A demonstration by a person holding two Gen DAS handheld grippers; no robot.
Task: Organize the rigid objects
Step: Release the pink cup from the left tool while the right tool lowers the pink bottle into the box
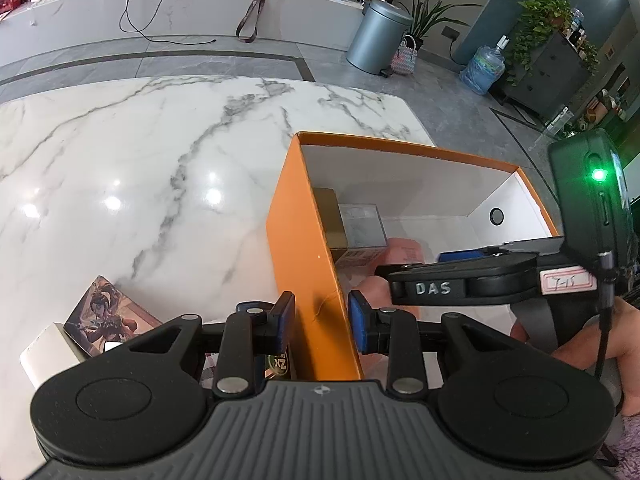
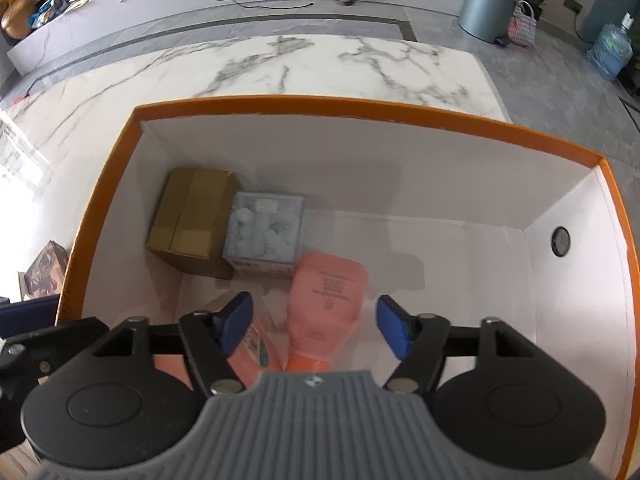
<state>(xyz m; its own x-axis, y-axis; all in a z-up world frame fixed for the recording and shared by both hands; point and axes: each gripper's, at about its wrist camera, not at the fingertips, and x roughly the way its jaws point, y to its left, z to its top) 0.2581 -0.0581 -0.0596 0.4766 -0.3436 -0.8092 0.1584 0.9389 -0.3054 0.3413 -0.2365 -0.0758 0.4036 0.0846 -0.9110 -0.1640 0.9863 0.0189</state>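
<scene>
An orange box [image 1: 304, 216] with white inside walls [image 2: 360, 160] stands on the marble table. My left gripper [image 1: 321, 318] straddles its left wall, one blue pad on each side; the wall fills most of the gap. My right gripper [image 2: 314, 326] is open inside the box, above a pink tube [image 2: 328, 300] lying on the floor. A second pink item [image 2: 256, 350] lies under the left finger. A brown carton [image 2: 192, 220] and a pale blue box [image 2: 266, 230] sit at the back left corner. In the left wrist view the right gripper [image 1: 440, 276] reaches in from the right.
A picture-printed box [image 1: 108, 316] and a white box [image 1: 48, 356] lie on the table [image 1: 140, 160] left of the orange box. A green-labelled item [image 1: 280, 362] sits under my left gripper. Beyond the table are grey floor, a metal bin [image 1: 378, 36] and a water bottle [image 1: 482, 68].
</scene>
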